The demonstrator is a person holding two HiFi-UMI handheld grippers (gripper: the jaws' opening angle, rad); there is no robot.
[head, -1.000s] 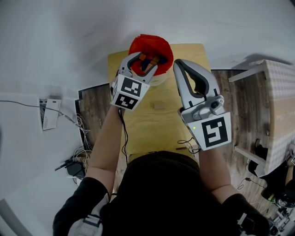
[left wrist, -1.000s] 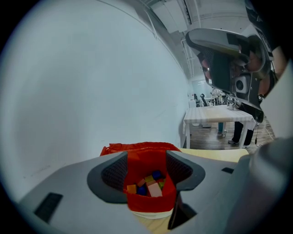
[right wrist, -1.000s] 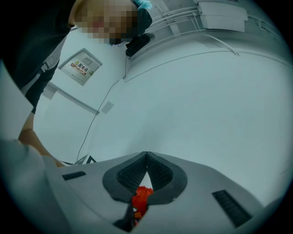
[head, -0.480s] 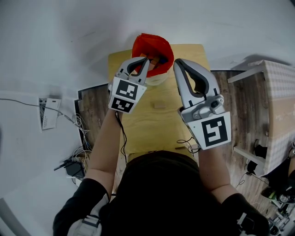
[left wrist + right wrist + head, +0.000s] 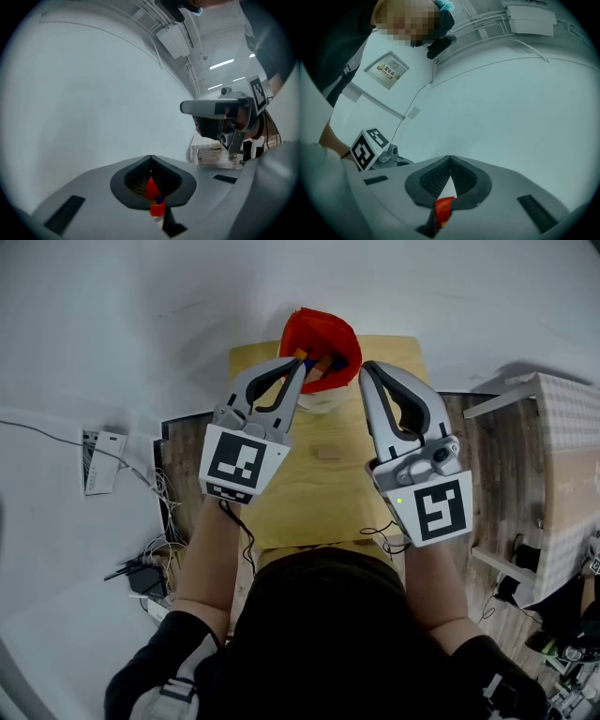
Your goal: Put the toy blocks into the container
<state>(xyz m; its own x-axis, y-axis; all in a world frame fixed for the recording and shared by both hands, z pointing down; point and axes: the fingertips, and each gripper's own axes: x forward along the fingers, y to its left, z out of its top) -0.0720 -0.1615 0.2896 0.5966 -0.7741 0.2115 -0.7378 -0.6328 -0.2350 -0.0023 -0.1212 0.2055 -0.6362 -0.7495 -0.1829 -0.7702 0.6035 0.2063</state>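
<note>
**Both grippers closed and empty by the container, with one block loose on the table**

On the yellow table (image 5: pixel 319 507), the red container (image 5: pixel 314 332) stands at the far end with coloured blocks (image 5: pixel 323 362) inside. The left gripper (image 5: pixel 298 364) and right gripper (image 5: pixel 366 369) hover just before its rim, each with jaws together on nothing. A small wooden block (image 5: pixel 327 454) lies below and between them, nearer the person. Coming down with jaws unopened would likely shove it away, and a careless swing could knock the container.
</note>
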